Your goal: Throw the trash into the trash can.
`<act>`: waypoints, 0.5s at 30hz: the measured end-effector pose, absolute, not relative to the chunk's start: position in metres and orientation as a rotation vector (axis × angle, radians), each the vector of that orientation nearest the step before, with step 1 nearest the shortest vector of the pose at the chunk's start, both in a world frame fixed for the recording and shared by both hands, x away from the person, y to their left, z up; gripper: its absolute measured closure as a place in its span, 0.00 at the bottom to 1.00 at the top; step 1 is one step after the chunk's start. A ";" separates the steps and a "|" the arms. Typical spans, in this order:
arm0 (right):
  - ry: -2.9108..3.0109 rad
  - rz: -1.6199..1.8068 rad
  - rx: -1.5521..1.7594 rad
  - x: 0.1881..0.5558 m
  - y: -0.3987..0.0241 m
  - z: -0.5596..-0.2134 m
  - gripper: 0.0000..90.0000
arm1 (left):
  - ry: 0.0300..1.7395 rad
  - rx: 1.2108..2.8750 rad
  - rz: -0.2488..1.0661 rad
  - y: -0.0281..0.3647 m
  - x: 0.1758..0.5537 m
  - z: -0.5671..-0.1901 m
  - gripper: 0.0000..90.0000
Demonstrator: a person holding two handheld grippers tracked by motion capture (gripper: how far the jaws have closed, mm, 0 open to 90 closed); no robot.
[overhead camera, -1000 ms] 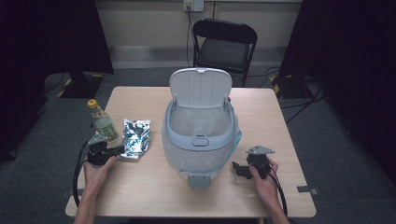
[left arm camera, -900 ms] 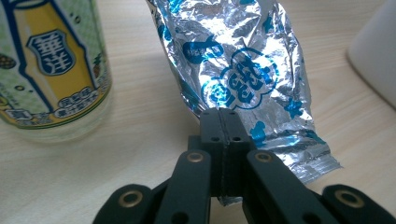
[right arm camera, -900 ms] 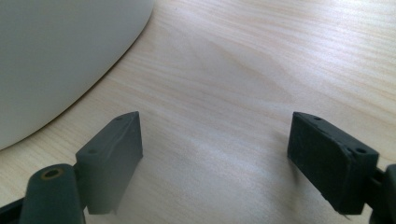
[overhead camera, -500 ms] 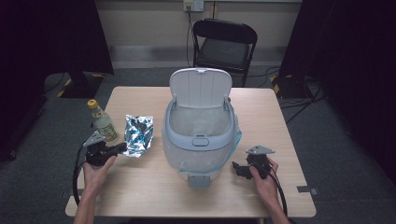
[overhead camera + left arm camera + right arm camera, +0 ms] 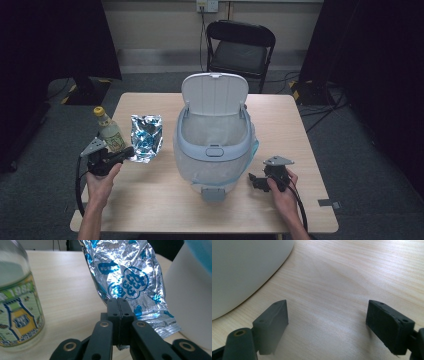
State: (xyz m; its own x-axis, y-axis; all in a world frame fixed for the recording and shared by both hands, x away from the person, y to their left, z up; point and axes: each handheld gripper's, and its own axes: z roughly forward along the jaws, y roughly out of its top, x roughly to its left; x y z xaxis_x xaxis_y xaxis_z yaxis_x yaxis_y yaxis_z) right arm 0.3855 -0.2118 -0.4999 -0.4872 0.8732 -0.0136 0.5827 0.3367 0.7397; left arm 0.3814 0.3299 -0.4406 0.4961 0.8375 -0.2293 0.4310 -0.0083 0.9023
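Note:
A crinkled silver and blue foil snack bag hangs tilted at the table's left. My left gripper is shut on its lower left edge. In the left gripper view the two black jaws are pressed together, with foil showing between them lower down and the bag spreading above. A glass bottle with a yellow cap stands just left of this gripper, and its label fills the near left. My right gripper rests on the table at the right of the bin, open, with bare wood between its jaws.
A tall white bin with its lid raised and a blue liner stands mid-table. Its wall shows in the left gripper view and the right gripper view. A black folding chair stands behind the wooden table.
My left gripper has moved right and up with the foil bag's edge in it. The bag has lifted and tilted off the table. The right gripper has kept still.

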 end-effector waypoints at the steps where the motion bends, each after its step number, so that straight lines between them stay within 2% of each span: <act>1: 2.196 0.961 1.281 0.385 -0.212 -0.500 0.19 | 1.097 1.623 0.467 0.330 0.379 -0.437 1.00; 15: 2.196 0.961 1.281 0.385 -0.212 -0.500 0.19 | 0.993 1.550 0.541 0.319 0.367 -0.401 1.00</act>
State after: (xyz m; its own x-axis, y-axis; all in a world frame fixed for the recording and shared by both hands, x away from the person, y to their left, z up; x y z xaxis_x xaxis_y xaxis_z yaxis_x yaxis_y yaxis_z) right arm 0.3855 -0.2118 -0.4998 -0.4871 0.8733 -0.0132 0.5828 0.3362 0.7398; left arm 0.3668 0.3190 -0.4009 0.5343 0.8257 -0.1809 0.2950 0.0185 0.9553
